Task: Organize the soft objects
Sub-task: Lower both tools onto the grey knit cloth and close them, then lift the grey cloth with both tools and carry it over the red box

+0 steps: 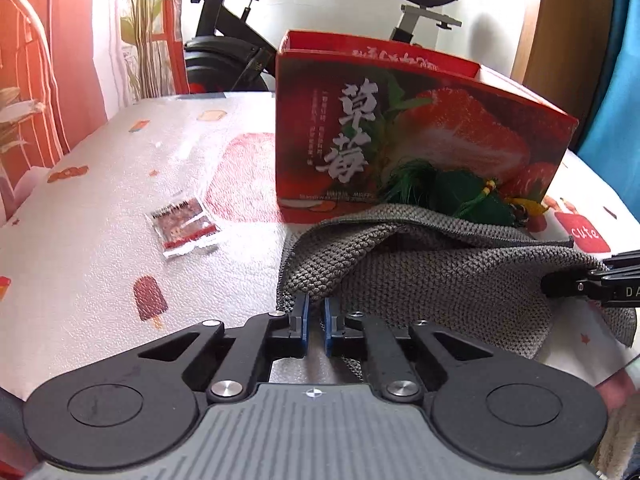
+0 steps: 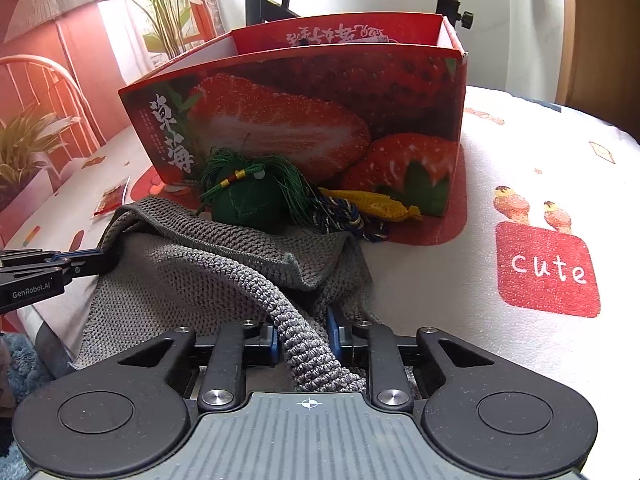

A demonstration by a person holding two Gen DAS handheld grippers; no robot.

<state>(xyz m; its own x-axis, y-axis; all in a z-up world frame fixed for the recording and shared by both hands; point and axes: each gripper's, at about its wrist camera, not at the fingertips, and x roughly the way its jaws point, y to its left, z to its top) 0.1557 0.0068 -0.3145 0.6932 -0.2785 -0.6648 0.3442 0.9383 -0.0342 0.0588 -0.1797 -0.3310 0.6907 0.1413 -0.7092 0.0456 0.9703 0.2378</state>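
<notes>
A grey knitted bag [image 1: 440,272] lies crumpled on the table in front of a red strawberry box [image 1: 420,128]. My left gripper [image 1: 316,314] is shut on the bag's near left edge. In the right wrist view my right gripper [image 2: 303,332] is shut on the bag's thick grey strap [image 2: 280,308], which runs between its blue pads. The left gripper [image 2: 108,258] shows there at the bag's [image 2: 192,272] left edge. A green tasselled sachet [image 2: 244,204] and a yellow knitted piece [image 2: 376,202] lie between the bag and the box [image 2: 304,120].
A small snack packet [image 1: 184,226] lies on the patterned tablecloth [image 1: 100,240] to the left. The box is open at the top. An exercise bike [image 1: 240,40] stands behind the table. The table's near edge runs just under the bag.
</notes>
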